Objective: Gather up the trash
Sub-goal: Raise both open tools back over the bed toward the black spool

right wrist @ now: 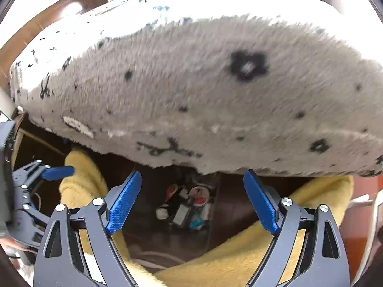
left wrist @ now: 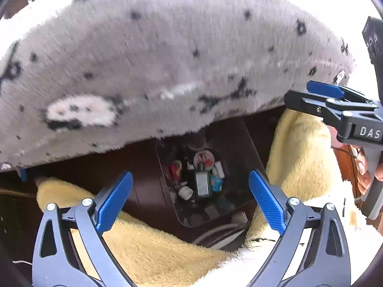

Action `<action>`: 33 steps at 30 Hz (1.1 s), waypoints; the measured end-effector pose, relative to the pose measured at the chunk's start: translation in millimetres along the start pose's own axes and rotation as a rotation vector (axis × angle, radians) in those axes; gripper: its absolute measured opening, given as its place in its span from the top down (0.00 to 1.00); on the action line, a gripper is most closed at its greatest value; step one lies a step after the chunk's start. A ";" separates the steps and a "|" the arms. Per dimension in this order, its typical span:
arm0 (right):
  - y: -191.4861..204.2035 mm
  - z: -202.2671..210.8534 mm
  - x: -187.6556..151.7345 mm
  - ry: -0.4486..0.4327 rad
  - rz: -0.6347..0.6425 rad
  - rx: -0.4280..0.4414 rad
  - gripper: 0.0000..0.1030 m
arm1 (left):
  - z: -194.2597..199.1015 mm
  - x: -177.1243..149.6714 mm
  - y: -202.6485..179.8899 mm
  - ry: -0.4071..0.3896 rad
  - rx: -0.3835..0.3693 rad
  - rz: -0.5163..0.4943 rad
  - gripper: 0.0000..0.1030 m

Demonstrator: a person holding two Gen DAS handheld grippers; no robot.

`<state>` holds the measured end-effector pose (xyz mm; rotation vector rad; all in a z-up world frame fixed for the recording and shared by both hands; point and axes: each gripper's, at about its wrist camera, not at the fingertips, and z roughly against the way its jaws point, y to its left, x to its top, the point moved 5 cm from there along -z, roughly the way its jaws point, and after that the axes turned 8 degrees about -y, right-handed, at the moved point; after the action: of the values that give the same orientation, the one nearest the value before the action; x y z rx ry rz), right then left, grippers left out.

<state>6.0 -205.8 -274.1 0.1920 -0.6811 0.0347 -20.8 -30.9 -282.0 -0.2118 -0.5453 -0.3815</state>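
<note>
A grey plush blanket [left wrist: 167, 59] [right wrist: 203, 91] with black flower marks fills the upper part of both views. Below its lower edge lies a dark tray [left wrist: 177, 212] [right wrist: 213, 215] holding several small bits: a round lid, wrappers and a small grey box [left wrist: 203, 183] [right wrist: 182, 212]. My left gripper [left wrist: 190, 174] hangs open above the tray with nothing between its blue fingers [left wrist: 115, 201]; one left finger [right wrist: 57, 172] shows at the left edge of the right wrist view. My right gripper [right wrist: 192, 174] is open too and holds nothing; its finger [left wrist: 323, 89] sits by the blanket's right end.
Yellow fleece fabric [left wrist: 143, 239] [right wrist: 239, 251] lies on both sides of the tray and under the grippers. Dark brown wood [left wrist: 107, 179] surrounds the tray. A person's hand [left wrist: 366, 174] grips the right tool's handle. A white cable [left wrist: 215, 232] runs near the tray.
</note>
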 end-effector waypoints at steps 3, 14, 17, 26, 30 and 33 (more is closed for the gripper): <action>0.5 13.3 10.4 -0.052 0.035 -0.039 0.09 | 18.9 13.4 6.4 -0.052 0.023 -0.002 0.08; 0.2 50.0 65.1 -0.207 0.109 -0.105 0.09 | 79.4 74.7 45.0 -0.242 0.094 0.014 0.08; -3.3 56.7 85.2 -0.258 0.112 -0.117 0.09 | 81.1 91.3 54.4 -0.274 0.120 0.022 0.08; 5.6 60.2 153.5 -0.371 0.143 -0.121 0.09 | 84.7 141.4 98.8 -0.346 0.179 0.064 0.08; 13.7 46.1 180.2 -0.387 0.158 -0.133 0.09 | 81.8 160.6 121.3 -0.366 0.238 0.076 0.08; 20.0 27.1 201.1 -0.377 0.165 -0.134 0.09 | 77.4 175.6 134.9 -0.378 0.263 0.071 0.08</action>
<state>143.5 -197.5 -123.7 0.0114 -1.0711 0.1125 136.5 62.5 -135.2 -0.0472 -0.9498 -0.1967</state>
